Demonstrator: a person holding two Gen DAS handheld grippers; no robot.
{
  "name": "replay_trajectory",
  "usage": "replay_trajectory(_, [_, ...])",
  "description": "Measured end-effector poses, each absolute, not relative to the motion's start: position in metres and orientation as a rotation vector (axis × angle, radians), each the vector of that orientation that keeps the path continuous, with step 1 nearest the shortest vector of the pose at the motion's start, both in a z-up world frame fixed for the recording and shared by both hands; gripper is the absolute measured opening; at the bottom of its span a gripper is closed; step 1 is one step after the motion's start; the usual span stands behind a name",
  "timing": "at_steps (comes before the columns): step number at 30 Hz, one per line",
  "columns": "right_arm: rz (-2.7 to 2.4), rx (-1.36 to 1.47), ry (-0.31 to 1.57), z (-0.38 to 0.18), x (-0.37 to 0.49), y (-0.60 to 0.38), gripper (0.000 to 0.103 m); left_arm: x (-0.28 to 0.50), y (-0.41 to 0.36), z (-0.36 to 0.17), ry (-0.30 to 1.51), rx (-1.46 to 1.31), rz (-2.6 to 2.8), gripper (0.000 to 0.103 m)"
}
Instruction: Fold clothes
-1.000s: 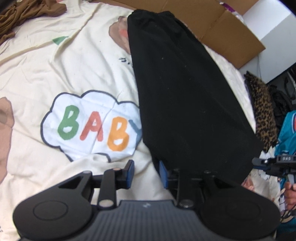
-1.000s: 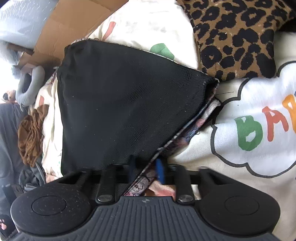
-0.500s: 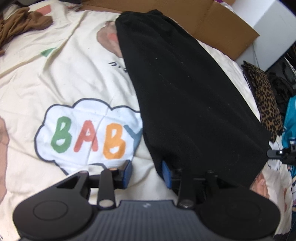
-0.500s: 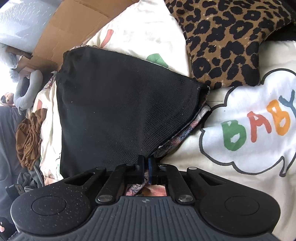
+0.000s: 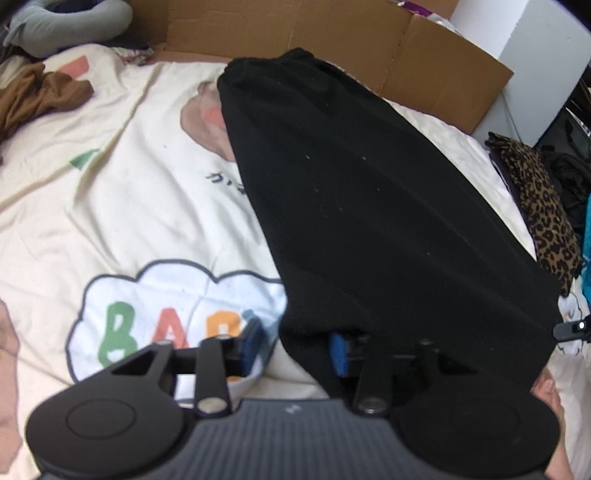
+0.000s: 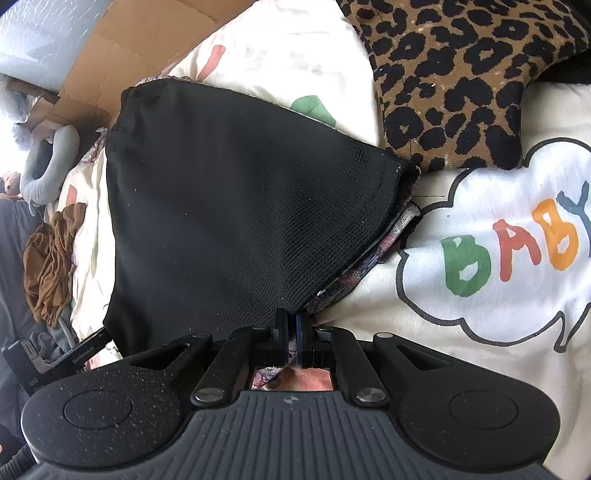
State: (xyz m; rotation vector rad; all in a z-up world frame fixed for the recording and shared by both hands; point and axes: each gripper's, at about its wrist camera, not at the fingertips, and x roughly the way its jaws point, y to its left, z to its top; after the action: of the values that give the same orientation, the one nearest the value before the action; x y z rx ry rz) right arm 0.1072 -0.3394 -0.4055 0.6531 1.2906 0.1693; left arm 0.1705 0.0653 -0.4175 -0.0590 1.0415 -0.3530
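Observation:
A black garment with a patterned lining lies lengthways on a cream "BABY" printed blanket. My left gripper is open at the garment's near corner, and the cloth's edge hangs between its blue pads. In the right wrist view the same garment fills the middle. My right gripper is shut on the garment's near edge, where the patterned lining shows.
A leopard-print cushion lies at the garment's far side. Flat cardboard lines the back of the bed. A brown garment and a grey neck pillow lie at the far left.
My right gripper has closed on the garment's near edge. My left gripper has stayed open and drawn back, so more of the bed and cardboard shows.

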Motion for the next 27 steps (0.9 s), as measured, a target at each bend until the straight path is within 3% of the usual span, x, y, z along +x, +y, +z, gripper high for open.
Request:
replay_trajectory(3, [0.168,0.648,1.298,-0.406,0.107,-0.339,0.001,0.168,0.078,-0.415,1.036,-0.061,-0.313,0.008])
replay_trajectory(6, [0.167,0.641,1.31,-0.407,0.107,-0.339,0.0,0.164,0.096,-0.414,1.047,-0.1,-0.283,0.007])
replay_trajectory(7, [0.163,0.635,1.317,-0.408,0.106,-0.338,0.0,0.162,0.099,-0.414,1.052,-0.099,-0.272,0.002])
replay_trajectory(9, [0.152,0.627,1.332,-0.412,0.104,-0.339,0.0,0.158,0.106,-0.413,1.064,-0.091,-0.234,0.0])
replay_trajectory(12, [0.157,0.617,1.331,-0.411,0.102,-0.34,0.0,0.153,0.122,-0.41,1.092,-0.161,-0.205,0.003])
replay_trajectory(19, [0.169,0.549,1.308,-0.392,0.102,-0.349,0.004,0.131,0.126,-0.392,1.128,-0.339,-0.291,0.029])
replay_trajectory(20, [0.172,0.542,1.295,-0.389,0.102,-0.351,0.007,0.128,0.124,-0.39,1.135,-0.365,-0.308,0.03])
replay_trajectory(21, [0.17,0.529,1.282,-0.385,0.103,-0.354,0.018,0.125,0.12,-0.39,1.144,-0.395,-0.32,0.03])
replay_trajectory(23, [0.16,0.494,1.252,-0.377,0.105,-0.36,0.031,0.121,0.112,-0.391,1.164,-0.454,-0.345,0.03])
replay_trajectory(27, [0.136,0.437,1.215,-0.367,0.115,-0.373,0.032,0.115,0.096,-0.404,1.22,-0.55,-0.397,0.03])
